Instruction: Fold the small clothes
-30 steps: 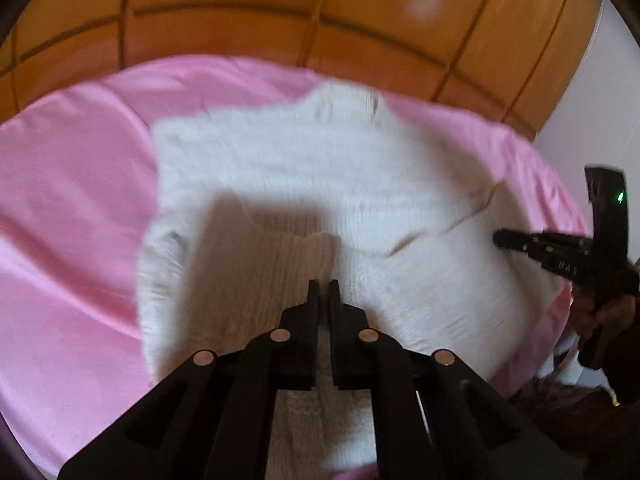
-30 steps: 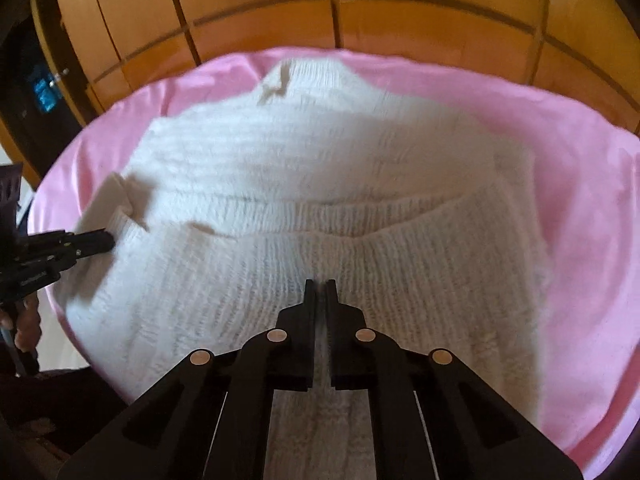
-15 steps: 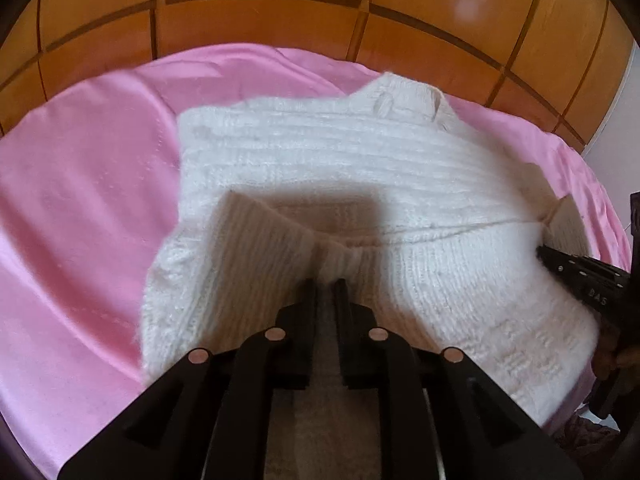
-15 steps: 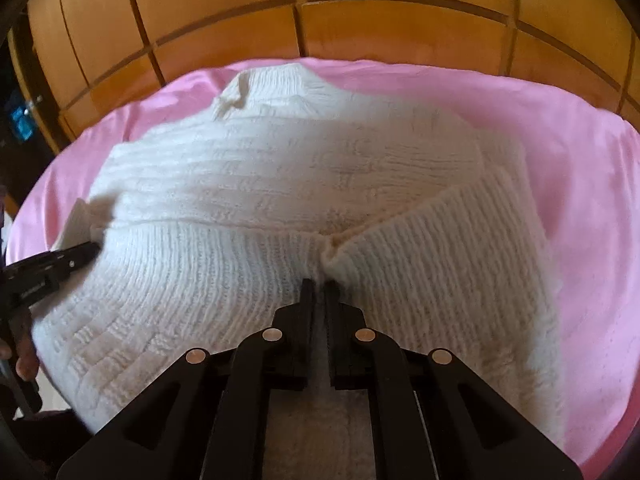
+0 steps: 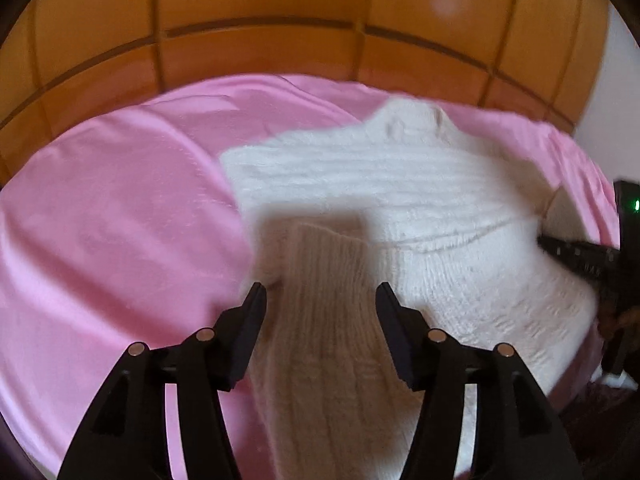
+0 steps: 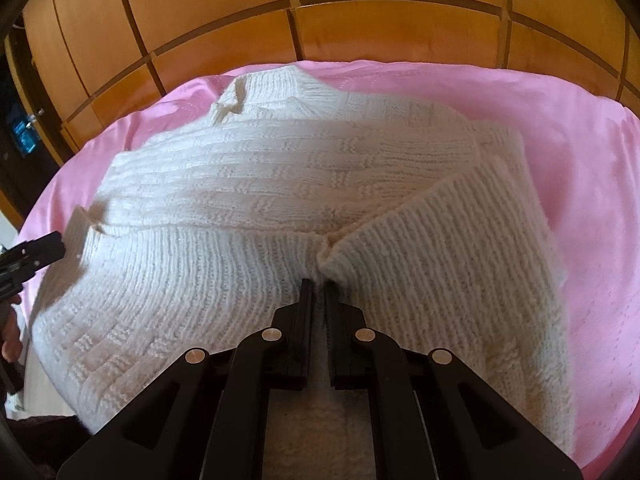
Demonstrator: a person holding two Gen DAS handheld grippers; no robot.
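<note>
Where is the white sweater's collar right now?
In both wrist views the collar lies at the sweater's far end, on the pink sheet near the wooden headboard.

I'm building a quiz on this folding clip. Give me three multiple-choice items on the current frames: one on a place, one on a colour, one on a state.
1. Where does the sweater lie?
A. On the pink sheet
B. On a bare wooden floor
C. In a basket

2. What colour is the sweater?
A. Blue
B. Cream white
C. Black

3. How do the left gripper jaws stand?
A. Shut on the collar
B. Out of view
C. Apart, with a folded sleeve between them

Answers:
1 A: pink cloth shows around the knit on every side.
2 B: the knit is pale cream in both views.
3 C: the jaws have just been opening and the pads no longer press the sleeve; the right gripper, by contrast, is shut on the knit.
</note>
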